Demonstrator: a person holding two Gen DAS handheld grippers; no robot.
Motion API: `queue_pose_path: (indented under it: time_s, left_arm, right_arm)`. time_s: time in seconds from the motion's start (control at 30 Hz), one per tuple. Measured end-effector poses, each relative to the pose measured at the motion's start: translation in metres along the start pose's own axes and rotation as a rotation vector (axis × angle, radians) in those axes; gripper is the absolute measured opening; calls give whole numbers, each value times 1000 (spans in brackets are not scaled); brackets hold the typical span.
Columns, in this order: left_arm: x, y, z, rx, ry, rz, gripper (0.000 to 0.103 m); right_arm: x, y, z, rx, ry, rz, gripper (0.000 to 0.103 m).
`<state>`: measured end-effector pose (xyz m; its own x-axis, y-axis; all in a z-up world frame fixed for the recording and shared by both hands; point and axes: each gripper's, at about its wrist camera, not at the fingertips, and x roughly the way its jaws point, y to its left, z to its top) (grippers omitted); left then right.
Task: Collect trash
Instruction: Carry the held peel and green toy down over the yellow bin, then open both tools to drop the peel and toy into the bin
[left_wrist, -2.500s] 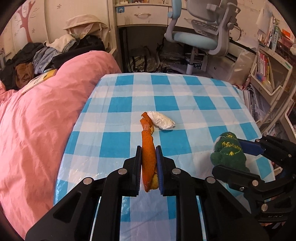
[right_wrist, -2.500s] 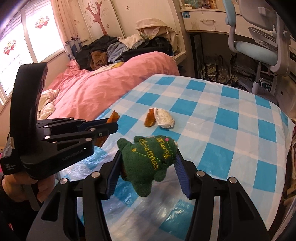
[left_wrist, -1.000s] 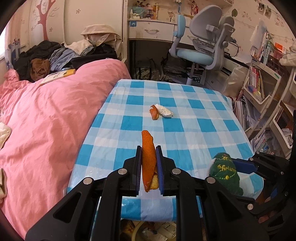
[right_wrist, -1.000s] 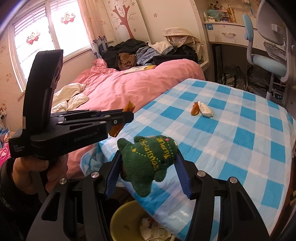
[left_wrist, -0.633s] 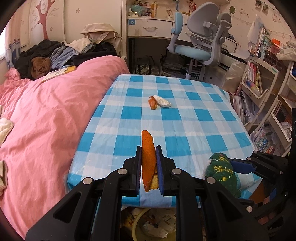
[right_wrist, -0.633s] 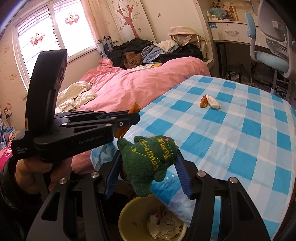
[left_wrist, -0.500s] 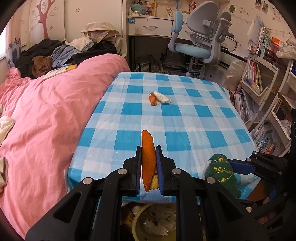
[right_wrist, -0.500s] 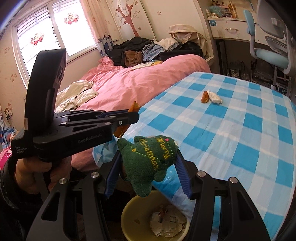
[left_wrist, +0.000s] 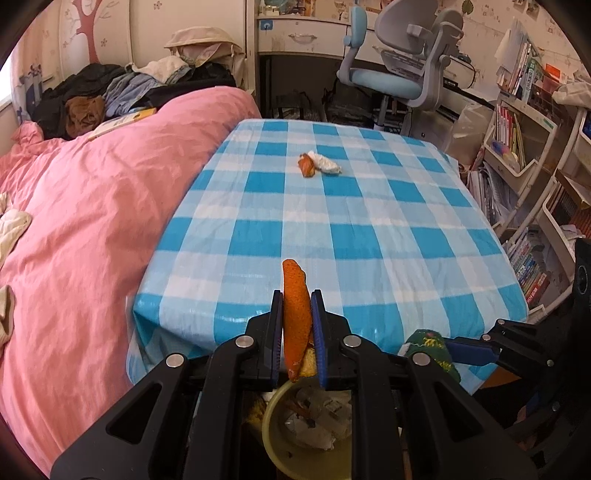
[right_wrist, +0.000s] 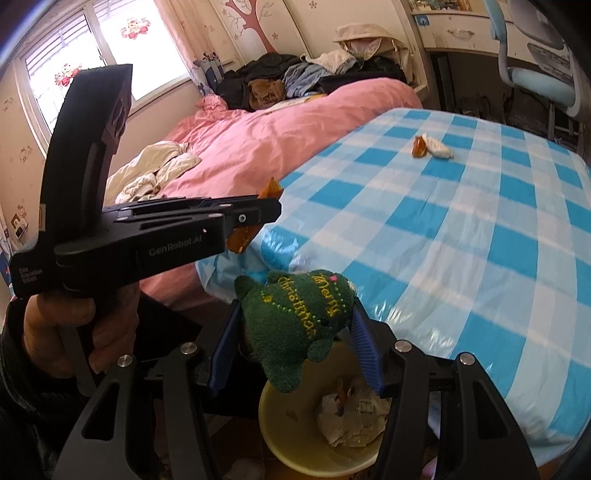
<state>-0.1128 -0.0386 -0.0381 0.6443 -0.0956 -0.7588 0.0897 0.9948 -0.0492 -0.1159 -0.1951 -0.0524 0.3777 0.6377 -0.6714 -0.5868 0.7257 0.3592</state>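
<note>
Between left gripper (left_wrist: 297, 325) fingers, orange peel (left_wrist: 294, 314), above yellow bin (left_wrist: 306, 443)

pink bed (left_wrist: 92, 206) | checked table (left_wrist: 332, 229) | blue chair (left_wrist: 399, 74) | sunlit window (right_wrist: 110, 48) (tree decal beside)

Left of the fingers a pink duvet (left_wrist: 92, 206) spreads, clothes (left_wrist: 122, 88) heaped beyond it; an office chair (left_wrist: 399, 70) stands far ahead, bookshelves (left_wrist: 524, 147) right.
</note>
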Motion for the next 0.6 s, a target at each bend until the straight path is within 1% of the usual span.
queue_pose_path:
  time_s: [0.37, 0.57, 0.6]
  left_arm:
    - [-1, -6, -32, 6, 68, -18, 15]
    - [0, -9, -44, 7, 107, -33, 15]
    - [0, -10, -46, 10, 118, -38, 17]
  right_arm:
    - [8, 9, -21, 14, 67, -2, 57]
    - [10, 9, -30, 34, 112, -25, 61]
    - [11, 8, -31, 40, 119, -30, 62]
